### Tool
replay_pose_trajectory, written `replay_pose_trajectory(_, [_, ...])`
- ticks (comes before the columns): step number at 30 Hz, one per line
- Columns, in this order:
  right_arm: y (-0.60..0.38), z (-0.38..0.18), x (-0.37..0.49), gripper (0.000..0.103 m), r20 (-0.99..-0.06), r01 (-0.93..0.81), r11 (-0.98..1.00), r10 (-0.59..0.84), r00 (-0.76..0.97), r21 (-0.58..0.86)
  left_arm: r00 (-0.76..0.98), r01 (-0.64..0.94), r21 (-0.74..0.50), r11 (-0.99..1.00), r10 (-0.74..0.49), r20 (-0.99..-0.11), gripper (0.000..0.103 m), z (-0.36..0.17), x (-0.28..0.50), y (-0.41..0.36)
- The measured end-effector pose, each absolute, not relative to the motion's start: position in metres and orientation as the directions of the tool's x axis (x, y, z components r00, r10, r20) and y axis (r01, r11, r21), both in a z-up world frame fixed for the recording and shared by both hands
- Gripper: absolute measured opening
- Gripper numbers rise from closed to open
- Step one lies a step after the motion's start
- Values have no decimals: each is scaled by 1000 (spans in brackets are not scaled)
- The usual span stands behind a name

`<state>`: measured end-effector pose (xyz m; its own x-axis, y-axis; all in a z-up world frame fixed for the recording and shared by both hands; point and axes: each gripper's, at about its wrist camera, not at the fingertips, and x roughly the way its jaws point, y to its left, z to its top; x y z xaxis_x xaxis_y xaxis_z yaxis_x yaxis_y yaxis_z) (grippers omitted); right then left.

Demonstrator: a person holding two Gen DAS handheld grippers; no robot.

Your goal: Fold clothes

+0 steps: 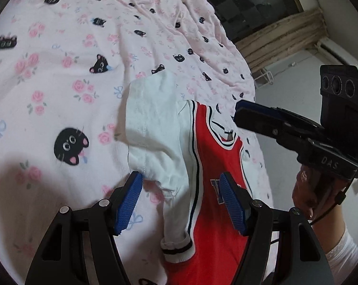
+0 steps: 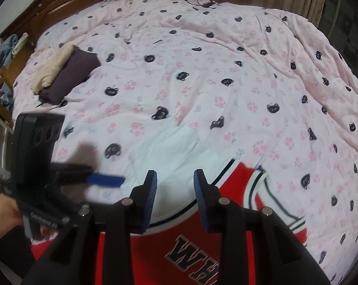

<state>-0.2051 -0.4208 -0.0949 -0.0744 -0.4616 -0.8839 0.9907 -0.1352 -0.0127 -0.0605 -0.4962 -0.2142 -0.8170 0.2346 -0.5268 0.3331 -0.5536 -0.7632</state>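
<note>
Red-and-white jersey tee [image 1: 209,161] spread on pink cat-print duvet [image 1: 60,83], near the bed's near edge. White sleeve [image 1: 152,123] splayed out toward the bed's middle, cuffed end [image 1: 176,247] with dark stripe lying close under the left tool. Neckline [image 1: 224,133] pointing away from the left wrist camera; long axis running roughly near-to-far in that view, lettering [image 2: 193,256] on the chest upside-down in the right wrist view.

Left gripper [image 1: 182,204] low over the sleeve seam, jaws spread wide, nothing between the blue pads [image 1: 129,204]; left pad just beside the sleeve's edge, right pad above red chest panel. Closer to the sleeve than the other tool.

Right gripper [image 2: 175,197] hovering above the shoulder/collar band, jaws apart, gripping nothing; seen side-on from the left camera [image 1: 240,111], fingers look near-closed there, own view trusted. Contact with cloth not clear.

Judgement: sleeve unfolded, body flat, so fold unfinished on this garment; sleeve lying outboard of the left jaws, likely grab point for folding inward.

Further out: folded stack, cream piece on dark purple piece [image 2: 67,73], well apart at far left. Person's hand [image 1: 314,190] on the right handle.
</note>
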Motion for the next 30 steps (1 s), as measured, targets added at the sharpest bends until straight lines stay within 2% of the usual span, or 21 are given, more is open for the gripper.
replay_pose_trajectory(3, [-425, -92, -207, 33, -880, 990, -138, -468, -80, -17, -836, 351, -821, -450, 244, -491, 62, -219, -54, -496])
replay_pose_trajectory(13, [-423, -94, -206, 33, -880, 990, -137, -466, -91, -30, -869, 403, -873, -276, 183, -459, 61, -238, -52, -501])
replay_pose_trajectory(16, [-421, -93, -207, 33, -880, 989, -143, -465, -98, -34, -871, 421, -872, -248, 159, -466, 50, -244, -53, -506])
replay_pose_trajectory(18, [-420, -91, -206, 33, -880, 989, -144, -464, -104, -41, -871, 433, -873, -226, 146, -469, 36, -248, -53, -510])
replay_pose_trajectory(24, [-423, -89, -207, 33, -882, 988, -147, -458, -116, -54, -874, 444, -875, -191, 124, -470, 19, -254, -48, -517])
replay_pose_trajectory(28, [-436, -91, -215, 33, -888, 987, -157, -448, -102, -34, -871, 466, -864, -191, 76, -486, 18, -249, -41, -516])
replay_pose_trajectory(30, [-447, -93, -221, 33, -896, 987, -158, -436, -83, -15, -869, 471, -857, -208, 57, -491, 14, -246, -39, -516])
